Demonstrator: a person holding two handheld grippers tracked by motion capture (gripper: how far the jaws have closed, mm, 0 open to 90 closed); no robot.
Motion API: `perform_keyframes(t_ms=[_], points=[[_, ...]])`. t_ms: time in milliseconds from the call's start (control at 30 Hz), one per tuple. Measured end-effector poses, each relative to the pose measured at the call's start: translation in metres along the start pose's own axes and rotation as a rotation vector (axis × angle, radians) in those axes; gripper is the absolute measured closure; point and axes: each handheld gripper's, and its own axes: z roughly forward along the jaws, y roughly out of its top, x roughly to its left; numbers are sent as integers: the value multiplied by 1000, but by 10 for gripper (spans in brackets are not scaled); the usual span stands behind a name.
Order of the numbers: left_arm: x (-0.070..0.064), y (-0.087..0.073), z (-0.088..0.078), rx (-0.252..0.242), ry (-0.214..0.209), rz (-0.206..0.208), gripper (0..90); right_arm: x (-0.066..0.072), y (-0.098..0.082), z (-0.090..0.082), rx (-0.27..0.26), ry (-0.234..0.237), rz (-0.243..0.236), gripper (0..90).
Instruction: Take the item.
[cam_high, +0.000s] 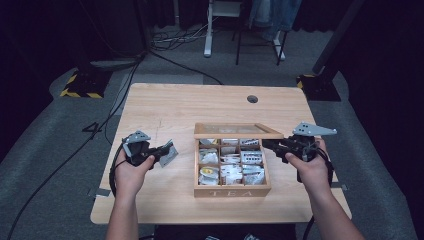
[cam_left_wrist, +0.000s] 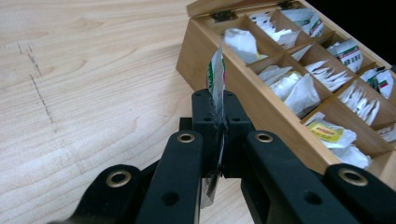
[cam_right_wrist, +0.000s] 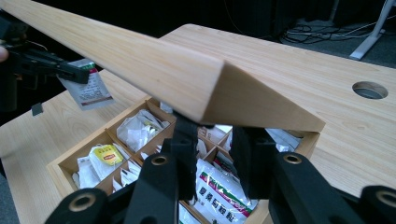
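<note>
Two grips that could each fail over the wooden tea box (cam_high: 232, 190) on the table (cam_high: 165, 105).
Its raised lid (cam_right_wrist: 154, 65) is propped by the right gripper (cam_high: 272, 145), jaws closed under its corner; a slip would likely drop it shut. Left of the box, the left gripper (cam_left_wrist: 219, 116) pinches a tea sachet (cam_left_wrist: 216, 77) by one thin edge, which may tear or slide free.

I read "TEA" on the front wall of the wooden box (cam_high: 232, 192), in pale capitals. Inside that box, a yellow tag (cam_right_wrist: 108, 157) carried a red brand mark too small for me to read. Print on the other packets in the box was blurred beyond reading.
</note>
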Motion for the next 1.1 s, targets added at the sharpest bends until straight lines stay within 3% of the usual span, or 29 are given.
perform_keyframes(t_ms=[100,200,300,533,633,1100], points=[[8,-4,4,-2,5,-20,874,0,0,0,0,-1,-1,713],[16,-8,6,-43,-24,-38,873,0,0,0,2,0,0,714],[23,-13,9,-38,23,-49,874,0,0,0,2,0,0,714],[33,-20,15,-35,37,-78,873,0,0,0,3,-1,-1,713],[36,-22,18,-6,67,-66,873,0,-1,0,3,-1,-2,714],[42,-25,22,18,119,-62,869,0,-2,0,7,-2,-1,714]])
